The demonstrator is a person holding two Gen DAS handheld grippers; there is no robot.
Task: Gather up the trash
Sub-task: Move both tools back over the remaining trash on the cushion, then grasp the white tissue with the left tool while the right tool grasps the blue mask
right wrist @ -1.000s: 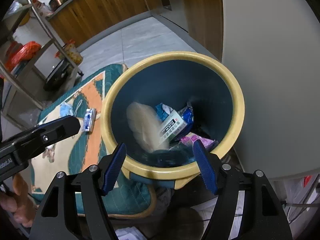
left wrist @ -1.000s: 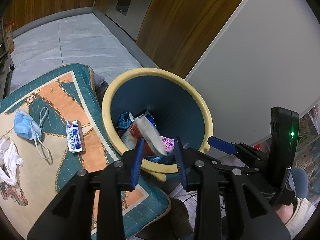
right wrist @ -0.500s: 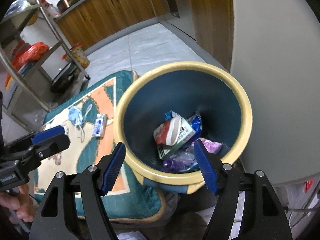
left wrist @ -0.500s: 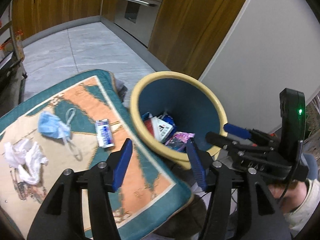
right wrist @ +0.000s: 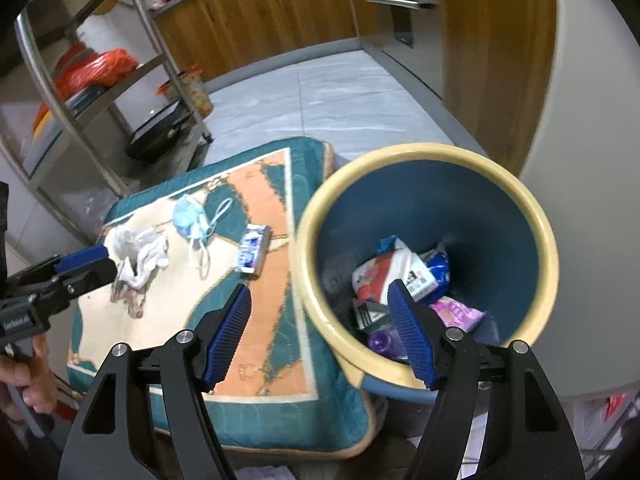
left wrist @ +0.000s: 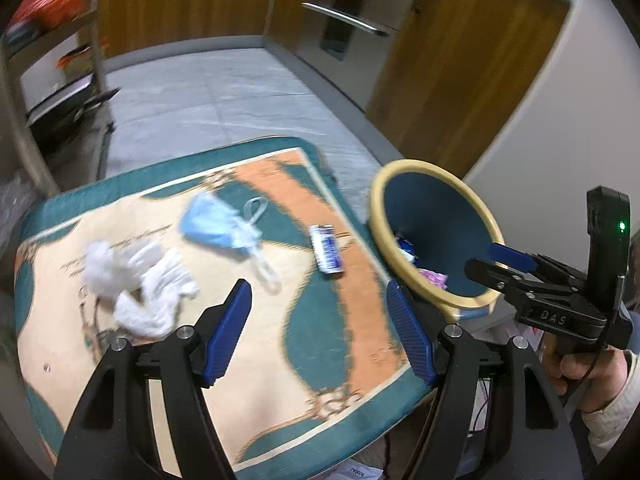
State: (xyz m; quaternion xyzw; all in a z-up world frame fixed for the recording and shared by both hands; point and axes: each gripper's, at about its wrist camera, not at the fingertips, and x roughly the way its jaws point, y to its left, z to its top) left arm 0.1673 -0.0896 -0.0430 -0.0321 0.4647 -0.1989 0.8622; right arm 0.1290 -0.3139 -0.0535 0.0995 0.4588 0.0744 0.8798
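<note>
My left gripper [left wrist: 318, 294] hovers over the teal and orange cushion [left wrist: 320, 364], its jaws opening with nothing between them. On the cushion lie a crumpled white tissue [left wrist: 136, 280], a blue face mask [left wrist: 212, 222] and a small blue and white wrapper [left wrist: 328, 254]. My right gripper [right wrist: 319, 294] is open and empty above the near rim of the yellow-rimmed blue bin [right wrist: 424, 152]. In the bin lie several packets [right wrist: 400, 276]. The left gripper [right wrist: 86, 264] also shows beside the tissue [right wrist: 140, 252].
The bin [left wrist: 380, 216] stands against the cushion's right edge, with a pale panel behind it. A metal shelf rack [right wrist: 100, 92] stands at the left. Wooden cabinets [left wrist: 460, 80] line the back, beyond grey floor tiles [left wrist: 224, 92].
A packet at my left jaws dropped into the bin. The left jaws widened and swung left from the bin to over the cushion. The right gripper shifted slightly and stayed open.
</note>
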